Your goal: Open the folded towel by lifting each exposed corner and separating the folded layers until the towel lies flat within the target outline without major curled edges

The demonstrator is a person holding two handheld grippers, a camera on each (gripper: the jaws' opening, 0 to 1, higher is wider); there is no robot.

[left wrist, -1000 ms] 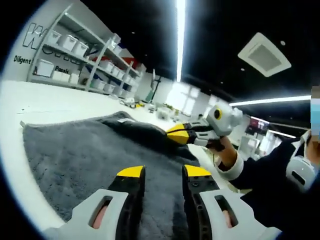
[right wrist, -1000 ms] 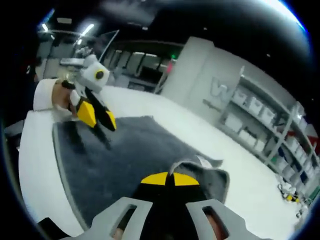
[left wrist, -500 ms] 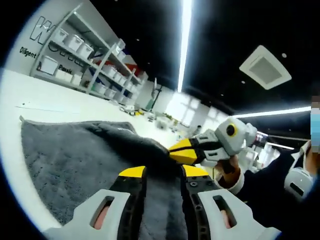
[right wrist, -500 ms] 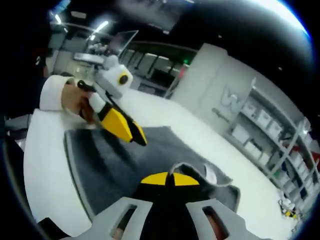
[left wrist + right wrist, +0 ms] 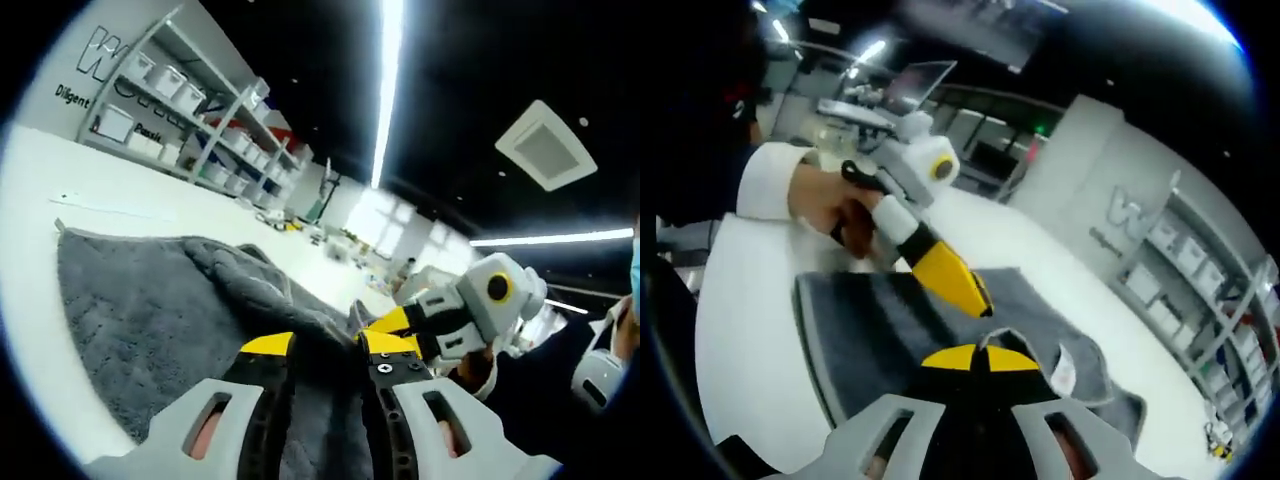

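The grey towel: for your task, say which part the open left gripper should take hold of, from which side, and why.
Probably the raised folded edge of the grey towel just ahead of the left gripper, approached forward along its jaws. That ridge stands off the white table, beside the right gripper, which already pinches the towel.

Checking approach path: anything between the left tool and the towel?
Nothing visible. The left tool is open, right at the grey towel, its tips at a raised fold. The right tool, shut on the towel, sits close beside it.
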